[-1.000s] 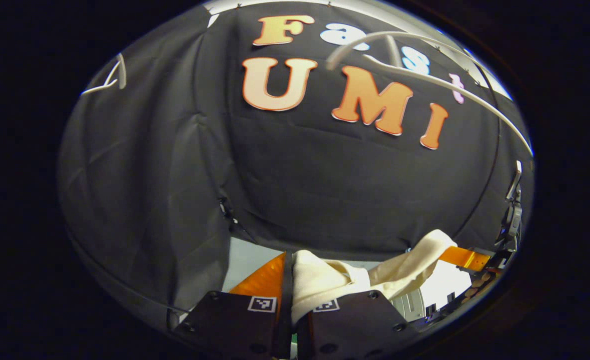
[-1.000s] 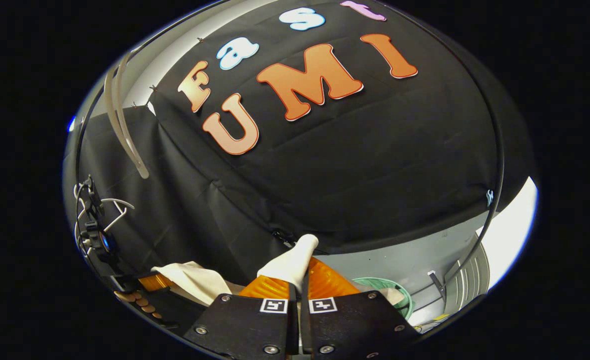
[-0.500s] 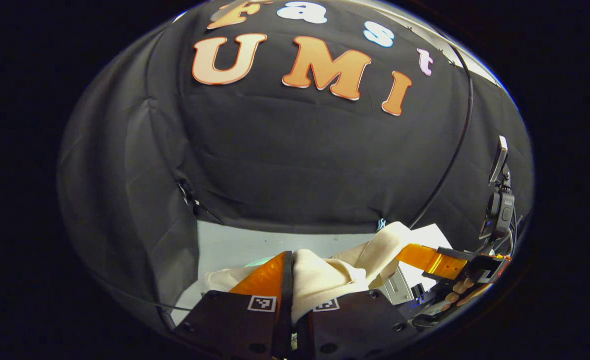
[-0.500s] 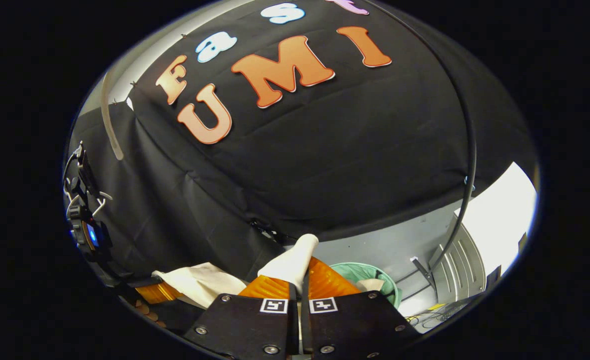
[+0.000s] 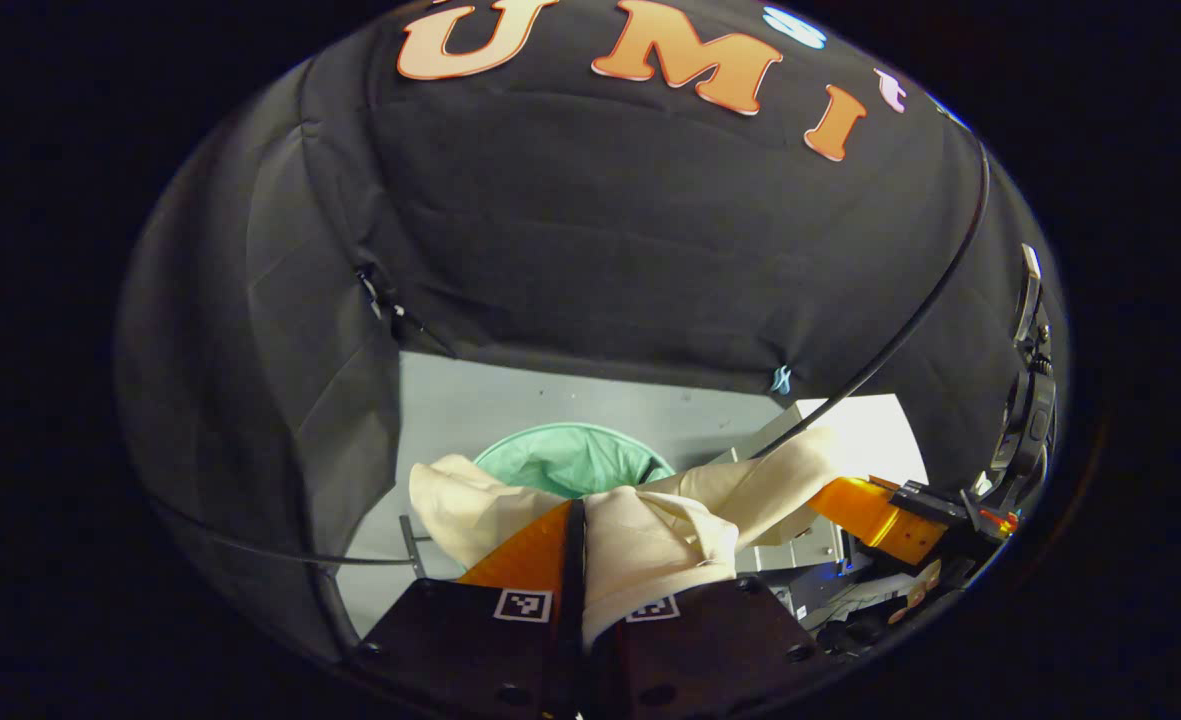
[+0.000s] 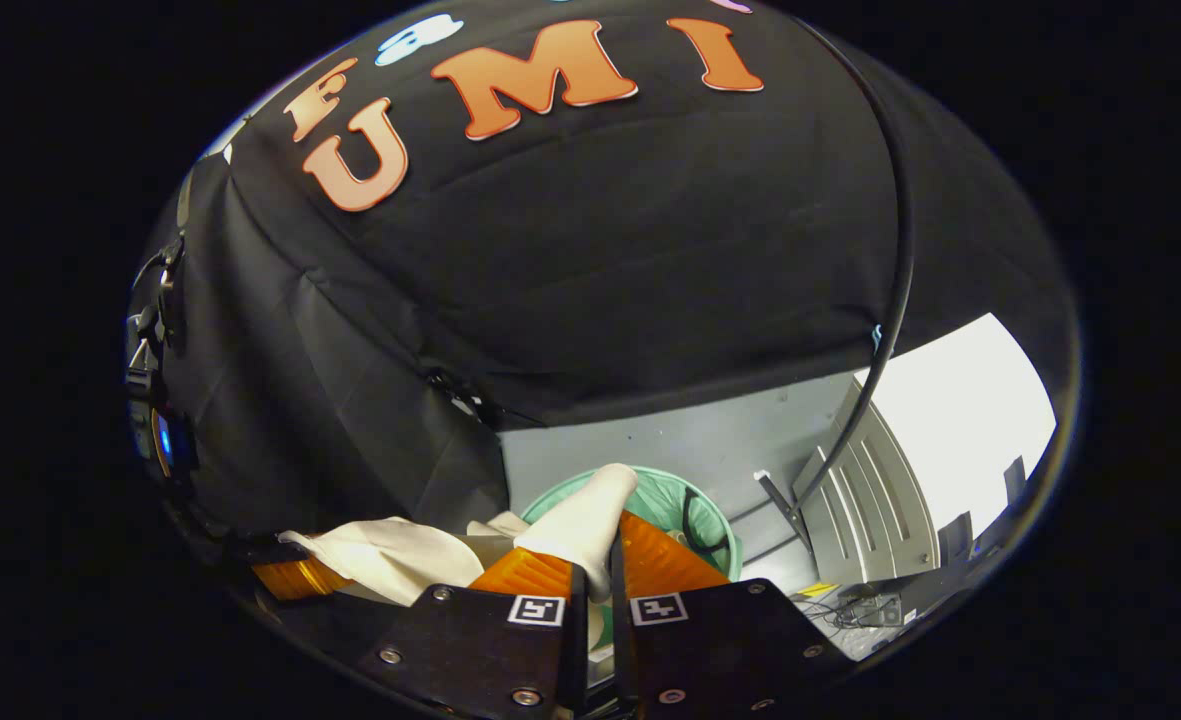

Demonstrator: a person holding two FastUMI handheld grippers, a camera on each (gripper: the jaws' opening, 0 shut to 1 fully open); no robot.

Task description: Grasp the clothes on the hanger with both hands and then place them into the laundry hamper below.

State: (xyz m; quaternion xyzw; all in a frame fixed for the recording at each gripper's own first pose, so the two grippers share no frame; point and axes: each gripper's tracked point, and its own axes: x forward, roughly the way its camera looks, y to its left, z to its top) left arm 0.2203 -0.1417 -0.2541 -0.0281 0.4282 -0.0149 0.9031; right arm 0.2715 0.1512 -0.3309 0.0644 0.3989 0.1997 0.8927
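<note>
A cream garment [image 5: 650,540] is pinched in my left gripper [image 5: 578,545], which is shut on it; the cloth bunches over the right finger and stretches right to my other gripper [image 5: 865,508]. Behind it on the floor sits the green laundry hamper [image 5: 570,458]. In the right gripper view my right gripper [image 6: 598,560] is shut on a fold of the same cream garment [image 6: 585,515], which pokes up between the fingers. The garment runs left to the left gripper [image 6: 295,578]. The green hamper [image 6: 705,520] lies just beyond the fingers.
A thin black pole [image 5: 910,320] of the rack curves down on the right, also seen as the black pole [image 6: 890,300]. A grey slatted panel [image 6: 875,510] and cables [image 6: 865,605] lie on the grey floor [image 5: 510,410] at the right.
Both grippers have dropped lower with the garment held between them. The hamper has come into full view under the cloth, and the white hanger has left the views.
</note>
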